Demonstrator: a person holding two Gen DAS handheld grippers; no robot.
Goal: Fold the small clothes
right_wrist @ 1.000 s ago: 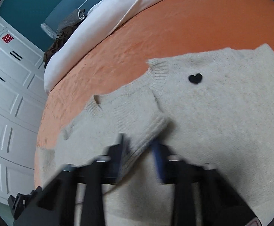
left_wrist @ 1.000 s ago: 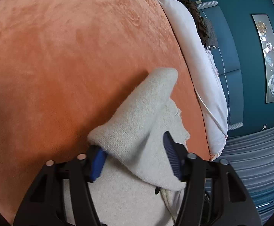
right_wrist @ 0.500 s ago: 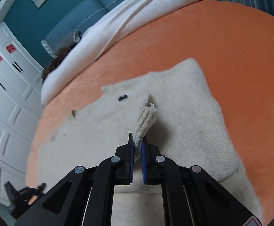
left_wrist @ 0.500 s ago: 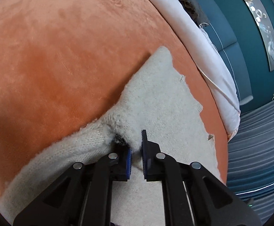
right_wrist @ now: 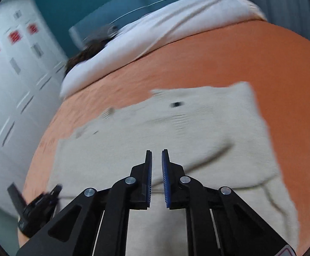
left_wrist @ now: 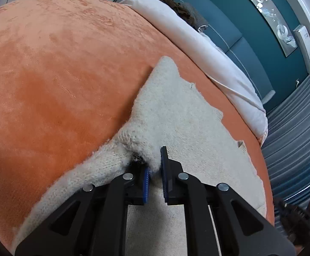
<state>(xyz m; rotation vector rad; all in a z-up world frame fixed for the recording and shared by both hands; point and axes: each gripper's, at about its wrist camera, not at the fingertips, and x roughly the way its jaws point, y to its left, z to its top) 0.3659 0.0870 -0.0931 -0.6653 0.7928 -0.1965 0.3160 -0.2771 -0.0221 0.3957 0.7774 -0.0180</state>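
Note:
A cream knitted sweater (left_wrist: pixel 176 117) lies spread on the orange blanket (left_wrist: pixel 59 74). My left gripper (left_wrist: pixel 155 160) is shut on a bunched fold at the sweater's left edge, and the knit puckers up around its blue pads. In the right wrist view the sweater (right_wrist: pixel 197 128) lies flat, with a small black heart (right_wrist: pixel 177 104) near its far edge. My right gripper (right_wrist: pixel 156 151) hovers over the sweater's middle. Its jaws are opening, a narrow gap apart, with nothing between them. The picture is blurred by motion. The left gripper (right_wrist: pixel 37 209) shows at the sweater's lower left corner.
A white duvet (left_wrist: pixel 208 59) lies along the far side of the bed, with a dark curly thing (left_wrist: pixel 176 6) beside it. Beyond stand a teal padded headboard (left_wrist: pixel 240 42) and white cupboard doors (right_wrist: pixel 10 74). Grey striped floor (left_wrist: pixel 293 138) borders the bed.
My left gripper closed on the sweater's edge fold and rolled. My right gripper let go of the ribbed sleeve cuff, which now lies folded onto the body, and swung away above the sweater.

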